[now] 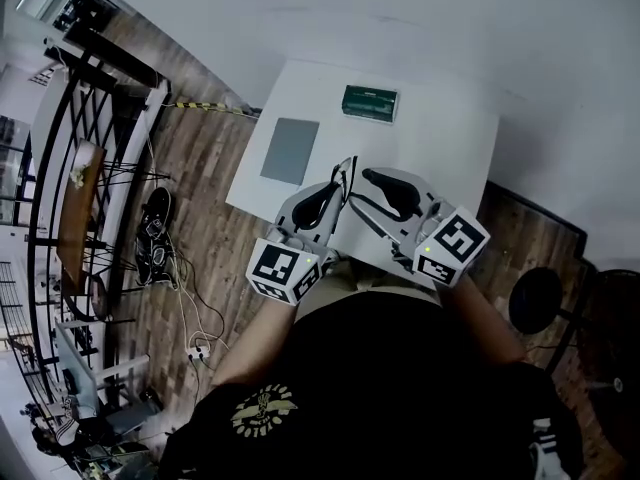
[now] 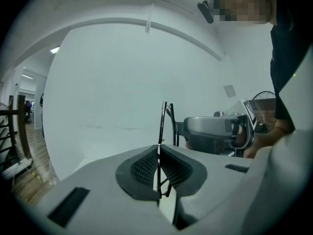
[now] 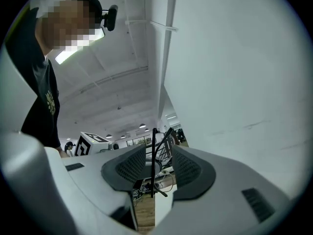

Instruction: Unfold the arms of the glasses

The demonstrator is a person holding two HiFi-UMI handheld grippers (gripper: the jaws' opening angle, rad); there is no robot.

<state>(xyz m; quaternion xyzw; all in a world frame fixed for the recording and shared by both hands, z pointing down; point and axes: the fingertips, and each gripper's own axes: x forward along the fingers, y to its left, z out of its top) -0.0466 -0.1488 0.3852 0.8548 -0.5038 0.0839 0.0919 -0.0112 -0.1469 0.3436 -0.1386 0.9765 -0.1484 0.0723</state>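
Above the near edge of the white table (image 1: 450,133), both grippers are held up close together, roughly level. The left gripper (image 2: 159,153), at 9 o'clock, pinches one pair of thin black wire glasses (image 2: 163,121) edge-on between ribbed dark pads. The right gripper (image 3: 160,155), at 3 o'clock, has its jaws apart around a slender black part of the glasses, pads not pressing. At 12 o'clock lie one green box (image 1: 370,102) and one flat grey pad (image 1: 290,150).

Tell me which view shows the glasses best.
The left gripper view: the glasses rise edge-on, clamped in the shut left tool. The right gripper view shows only thin black bars inside the open right tool. The head view shows them tiny between both tools.
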